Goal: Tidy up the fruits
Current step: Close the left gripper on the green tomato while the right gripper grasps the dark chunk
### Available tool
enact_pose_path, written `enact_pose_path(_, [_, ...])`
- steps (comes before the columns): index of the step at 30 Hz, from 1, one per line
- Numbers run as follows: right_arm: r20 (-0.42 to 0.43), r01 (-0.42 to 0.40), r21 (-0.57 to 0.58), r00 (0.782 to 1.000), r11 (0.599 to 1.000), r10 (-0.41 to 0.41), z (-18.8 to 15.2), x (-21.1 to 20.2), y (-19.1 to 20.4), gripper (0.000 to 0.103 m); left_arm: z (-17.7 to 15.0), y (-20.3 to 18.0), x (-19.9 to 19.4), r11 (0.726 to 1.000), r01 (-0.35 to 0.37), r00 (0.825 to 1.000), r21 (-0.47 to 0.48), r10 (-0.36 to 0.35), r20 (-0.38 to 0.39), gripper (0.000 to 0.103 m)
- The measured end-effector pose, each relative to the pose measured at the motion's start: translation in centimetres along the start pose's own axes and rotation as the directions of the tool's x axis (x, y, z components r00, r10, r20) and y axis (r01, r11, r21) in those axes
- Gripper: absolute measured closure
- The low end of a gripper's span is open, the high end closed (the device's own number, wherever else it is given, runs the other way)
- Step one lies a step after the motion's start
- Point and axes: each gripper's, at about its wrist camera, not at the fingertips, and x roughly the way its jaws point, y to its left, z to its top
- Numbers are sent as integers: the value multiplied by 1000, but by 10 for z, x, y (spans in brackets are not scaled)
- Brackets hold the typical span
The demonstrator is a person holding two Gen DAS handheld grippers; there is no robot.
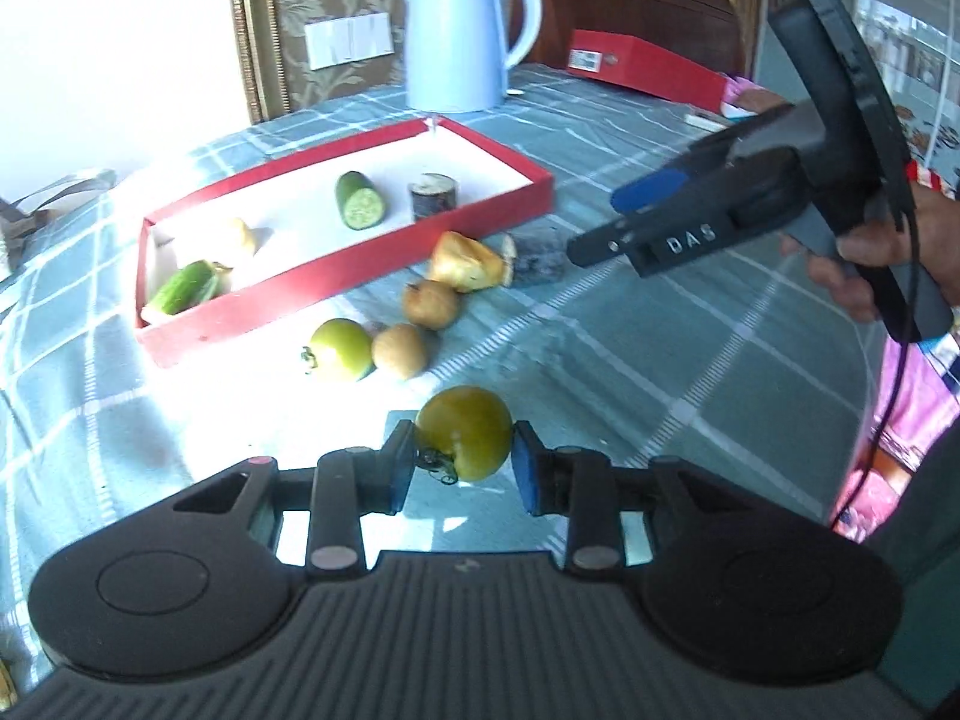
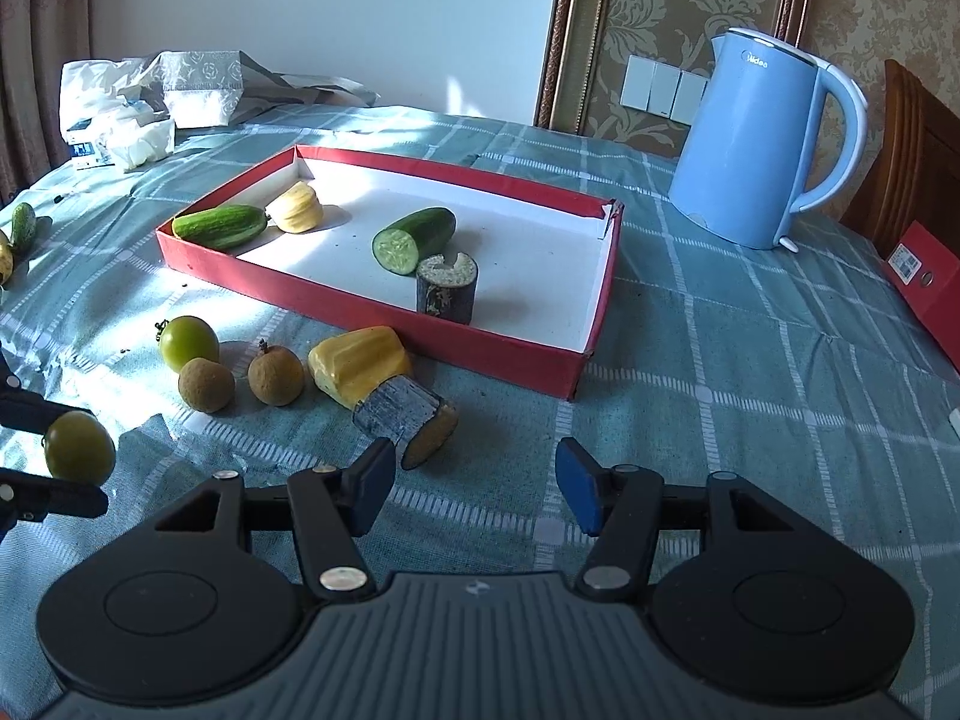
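**Me:** Left wrist view is showing my left hand-held gripper [image 1: 462, 465] pinching a green tomato [image 1: 463, 432] across its middle, both blue pads pressing on its sides, stalk end turning toward the left pad. It is hanging at six o'clock, near me and above the surface [image 1: 630, 360].

**Partner:** How is it going to handle?

**Me:** I am judging it light, smooth and firm, likely to roll or slip if the squeeze slackens, so the widest girth is the place to be holding it.

**Partner:** And the other one?

**Me:** My right hand-held gripper [image 2: 477, 492] is standing open with nothing between the pads, hovering over the cloth.

**Partner:** What is the tray carrying?

**Me:** Up at eleven o'clock, the red tray [image 1: 336, 276] is holding a cut cucumber half [image 1: 360, 201], a dark stub [image 1: 433, 195], a second cucumber piece [image 1: 180, 288] and a pale yellow piece [image 1: 240, 237]. Another green tomato [image 1: 339, 350], two brown round fruits [image 1: 414, 327] and a yellow chunk [image 1: 468, 261] are lying outside it.
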Motion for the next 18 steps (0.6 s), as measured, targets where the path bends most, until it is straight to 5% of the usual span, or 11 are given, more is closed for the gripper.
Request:
enact_pose_path(14, [-63, -37, 2, 997, 999, 37, 22, 29, 22, 46, 17, 14, -12, 992, -83, 995, -96, 87, 39, 73])
enact_pose_path(18, [-78, -37, 33, 996, 999, 40, 18, 35, 22, 58, 15, 14, -13, 990, -91, 995, -105, 95, 33, 73])
